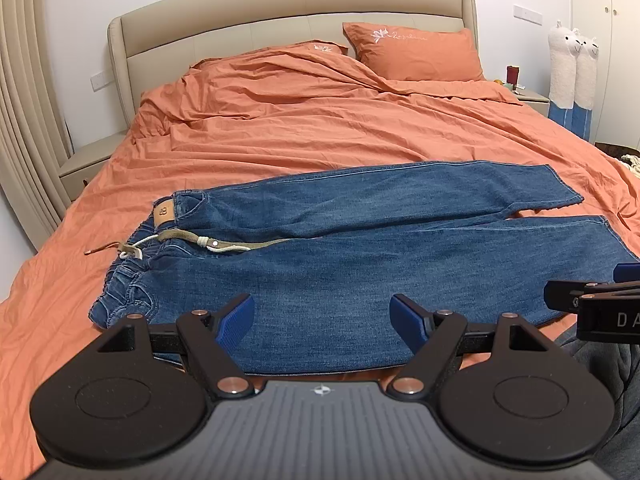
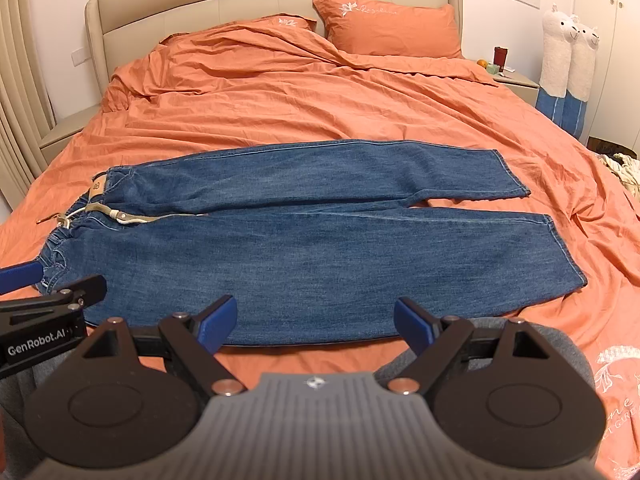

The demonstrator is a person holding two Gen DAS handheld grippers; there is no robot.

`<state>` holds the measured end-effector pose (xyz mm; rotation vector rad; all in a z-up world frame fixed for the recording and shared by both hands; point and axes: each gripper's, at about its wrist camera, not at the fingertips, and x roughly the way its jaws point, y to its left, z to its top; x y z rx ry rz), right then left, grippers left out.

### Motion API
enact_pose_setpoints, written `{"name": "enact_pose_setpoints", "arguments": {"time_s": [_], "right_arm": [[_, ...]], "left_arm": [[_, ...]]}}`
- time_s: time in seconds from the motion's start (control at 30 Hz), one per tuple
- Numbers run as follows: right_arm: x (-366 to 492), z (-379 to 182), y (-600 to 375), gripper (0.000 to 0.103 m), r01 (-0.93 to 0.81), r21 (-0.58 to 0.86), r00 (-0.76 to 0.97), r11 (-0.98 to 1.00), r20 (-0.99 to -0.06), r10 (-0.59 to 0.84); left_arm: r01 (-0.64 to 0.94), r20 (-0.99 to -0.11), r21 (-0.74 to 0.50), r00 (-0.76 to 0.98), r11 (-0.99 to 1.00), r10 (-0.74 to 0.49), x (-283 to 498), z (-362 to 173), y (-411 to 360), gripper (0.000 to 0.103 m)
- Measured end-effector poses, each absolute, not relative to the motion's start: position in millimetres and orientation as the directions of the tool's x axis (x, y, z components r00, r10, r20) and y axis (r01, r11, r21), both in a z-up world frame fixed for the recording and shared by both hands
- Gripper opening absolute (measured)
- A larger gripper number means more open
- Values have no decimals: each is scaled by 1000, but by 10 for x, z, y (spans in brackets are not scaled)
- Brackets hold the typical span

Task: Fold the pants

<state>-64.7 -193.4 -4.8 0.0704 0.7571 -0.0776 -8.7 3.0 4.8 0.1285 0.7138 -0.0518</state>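
The left gripper [image 1: 322,322] hangs with its jaws spread wide and nothing between them, its blue pads [image 1: 236,322] poised over the near edge of the jeans [image 1: 360,264], near the waist end. The right gripper [image 2: 316,322] is likewise agape and holds nothing, its blue fingertips [image 2: 414,326] above the same near edge, further along the near leg; each claw shows at the margin of the other's view, so the two sit side by side at the foot of the bed. The jeans lie flat and unfolded across the orange duvet [image 1: 320,128], waistband to the left and both leg hems to the right, the legs parted slightly at the hems. A tan leather patch [image 1: 163,213] sits at the waistband, and an olive belt with a white cord [image 1: 192,242] trails across the waist, one end lying out on the duvet. Beyond, the duvet is rumpled toward the beige padded headboard [image 1: 280,12], where an orange pillow [image 1: 416,54] leans. Two tall alpaca plush toys [image 1: 572,68] stand against the wall on the right, beside a nightstand [image 2: 514,80] that bears a dark red cup [image 2: 499,56] and other small items.
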Motion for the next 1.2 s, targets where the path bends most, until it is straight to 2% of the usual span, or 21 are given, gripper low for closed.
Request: {"name": "enact_pose_setpoints", "arguments": {"time_s": [1.2], "right_arm": [[-608,-66,-1911,82,88,25,720,996,-693,-46]], "left_arm": [[88,-662,91,750,992,-6,-66,19,17,90]]}}
